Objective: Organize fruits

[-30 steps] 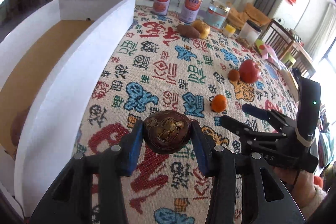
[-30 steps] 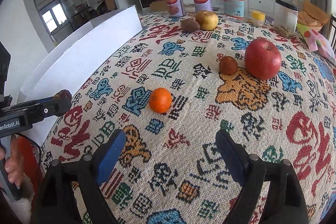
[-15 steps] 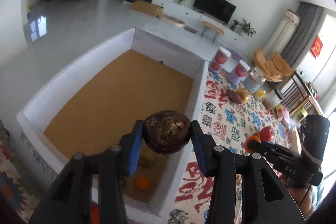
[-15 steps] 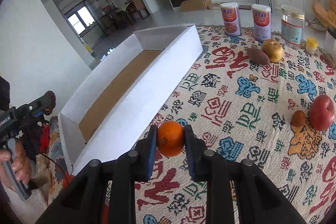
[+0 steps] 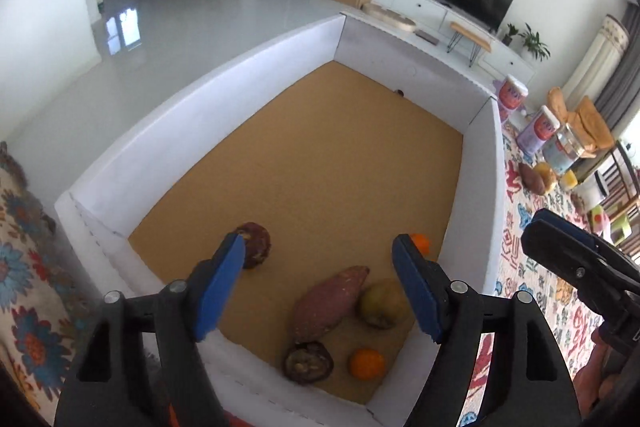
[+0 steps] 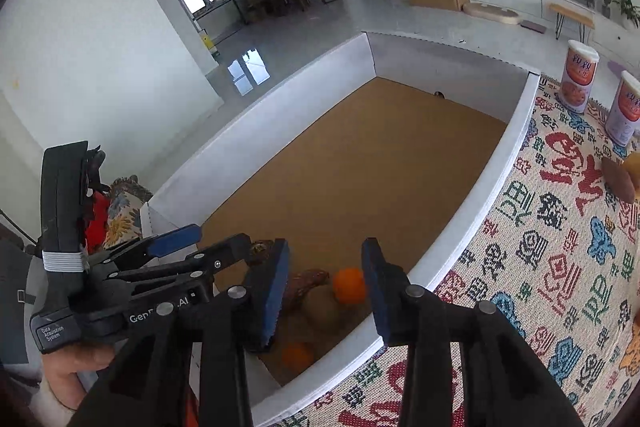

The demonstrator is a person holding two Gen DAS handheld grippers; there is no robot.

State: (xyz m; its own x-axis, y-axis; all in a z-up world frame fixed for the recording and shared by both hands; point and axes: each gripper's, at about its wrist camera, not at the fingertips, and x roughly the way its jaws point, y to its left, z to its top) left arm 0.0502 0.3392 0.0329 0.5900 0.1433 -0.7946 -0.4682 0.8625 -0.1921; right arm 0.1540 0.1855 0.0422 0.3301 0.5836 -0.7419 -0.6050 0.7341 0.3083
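Cork-brown flooring lines the white-walled box (image 5: 208,107) beneath both of your tools, with grey living-room tiles and a television beyond it. Your left gripper (image 5: 318,287) hangs over the near end with its blue pads spread wide and nothing between them. Nearest you on the cork lie a dark mangosteen (image 5: 308,363) and an orange (image 5: 367,364) side by side; just past them a sweet potato (image 5: 328,301) touches a greenish-brown round fruit (image 5: 382,303). A second mangosteen (image 5: 256,245) sits apart to the left, and another orange (image 5: 420,242) shows by the right wall. Your right gripper (image 6: 324,287) is also parted and empty (that orange (image 6: 349,285) appears between its pads, but lower down, inside the box). Farther off, two cans (image 6: 578,77) stand on the patterned tablecloth (image 6: 540,267).
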